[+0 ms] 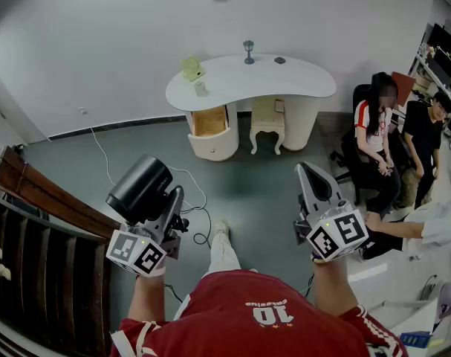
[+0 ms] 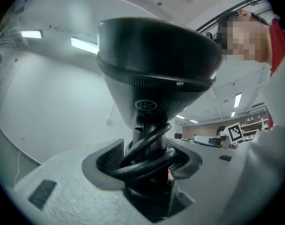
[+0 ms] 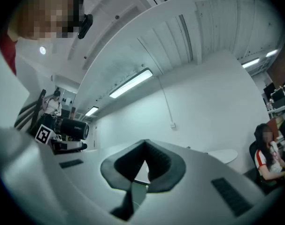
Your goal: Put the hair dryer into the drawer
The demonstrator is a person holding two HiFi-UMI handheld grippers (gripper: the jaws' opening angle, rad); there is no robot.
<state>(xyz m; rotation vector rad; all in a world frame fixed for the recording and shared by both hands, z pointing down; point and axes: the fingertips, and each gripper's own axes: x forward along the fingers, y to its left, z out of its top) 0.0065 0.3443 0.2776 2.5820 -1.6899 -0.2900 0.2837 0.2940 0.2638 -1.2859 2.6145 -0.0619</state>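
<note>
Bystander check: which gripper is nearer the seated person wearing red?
Right. The right gripper is left of the seated person, not touching; the left gripper, shut on the hair dryer, is farther left.

Matt black plastic hair dryer [image 2: 156, 64], smooth white desk [image 1: 284, 76]

desk [image 1: 284, 76] stands against the far wall [image 1: 99, 50]; drawer [image 1: 210, 121] in its left end, left of the stool [image 1: 267, 125]; seated people [image 1: 374, 136] right
</note>
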